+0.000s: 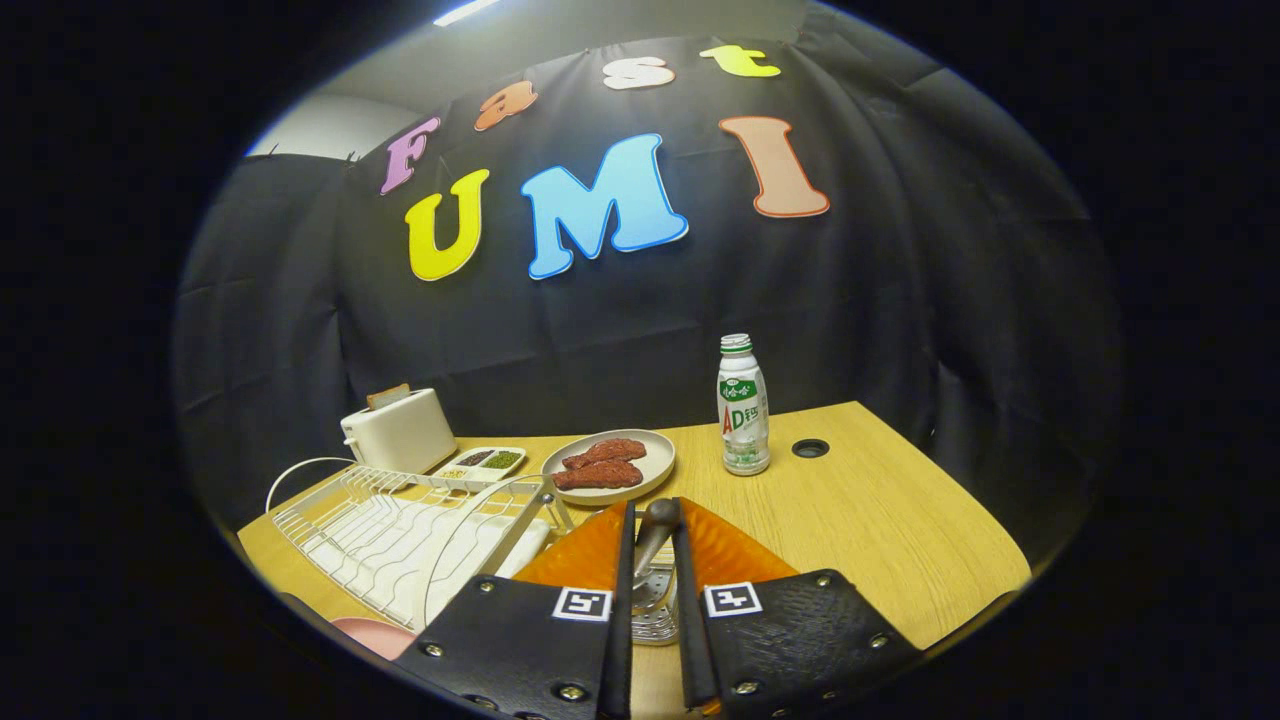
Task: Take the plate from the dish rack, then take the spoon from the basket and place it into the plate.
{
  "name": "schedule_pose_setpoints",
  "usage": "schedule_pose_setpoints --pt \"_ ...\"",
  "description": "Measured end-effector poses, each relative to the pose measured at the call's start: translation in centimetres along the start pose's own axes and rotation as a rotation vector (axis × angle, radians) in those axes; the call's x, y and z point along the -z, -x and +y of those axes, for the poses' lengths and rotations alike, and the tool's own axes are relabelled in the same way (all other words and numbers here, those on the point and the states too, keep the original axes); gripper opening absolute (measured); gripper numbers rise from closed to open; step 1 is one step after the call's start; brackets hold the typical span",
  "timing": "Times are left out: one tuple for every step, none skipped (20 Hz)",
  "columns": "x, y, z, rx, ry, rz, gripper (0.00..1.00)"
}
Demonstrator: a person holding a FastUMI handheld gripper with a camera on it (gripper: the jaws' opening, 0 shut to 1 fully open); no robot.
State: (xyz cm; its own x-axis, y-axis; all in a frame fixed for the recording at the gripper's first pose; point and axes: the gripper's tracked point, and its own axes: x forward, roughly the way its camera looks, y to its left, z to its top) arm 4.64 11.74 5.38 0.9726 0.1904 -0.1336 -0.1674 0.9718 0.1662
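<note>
Gripper (652,545) clamped on spoon (655,525)

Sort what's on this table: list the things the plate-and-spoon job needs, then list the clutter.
Job things:
- spoon, handle held between the fingers of the gripper
- mesh basket beneath it
- dish rack
- pink plate edge beside the rack

Just lying about:
- toaster
- divided tray
- plate of meat
- drink bottle

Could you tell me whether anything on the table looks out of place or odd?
Nothing looks spilled or damaged. The one oddity: the plate beyond the gripper holds red meat-like pieces, though the spoon clamped between the fingers is meant for a plate.
</note>
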Motion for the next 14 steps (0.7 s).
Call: schedule_pose_setpoints --pt "-0.2 -0.2 -0.3 0.012 -0.007 -0.001 0.19" --pt "-0.2 0.0 -0.3 0.013 -0.011 0.004 0.19" --pt "-0.2 -0.1 -0.3 0.030 -0.019 0.005 0.19" --pt "-0.2 0.1 -0.4 0.045 -0.012 0.017 0.12" --pt "-0.2 -0.2 -0.3 0.044 -0.020 0.023 0.12" --pt "-0.1 -0.3 -0.2 0.044 -0.020 0.041 0.12" --pt "-0.3 -0.3 0.0 0.044 -0.019 0.044 0.12" --pt "-0.3 -0.3 0.3 0.039 -0.021 0.056 0.12" --pt "-0.4 -0.4 0.4 0.030 -0.023 0.066 0.12" --pt "-0.5 -0.3 0.5 0.032 -0.022 0.070 0.12" --pt "-0.6 -0.4 0.5 0.033 -0.022 0.075 0.12" --pt "-0.8 -0.3 0.5 0.036 -0.018 0.075 0.12" --pt "-1.0 -0.2 0.7 0.035 -0.013 0.076 0.12" --pt "-1.2 -0.2 0.9 0.033 -0.007 0.076 0.12"
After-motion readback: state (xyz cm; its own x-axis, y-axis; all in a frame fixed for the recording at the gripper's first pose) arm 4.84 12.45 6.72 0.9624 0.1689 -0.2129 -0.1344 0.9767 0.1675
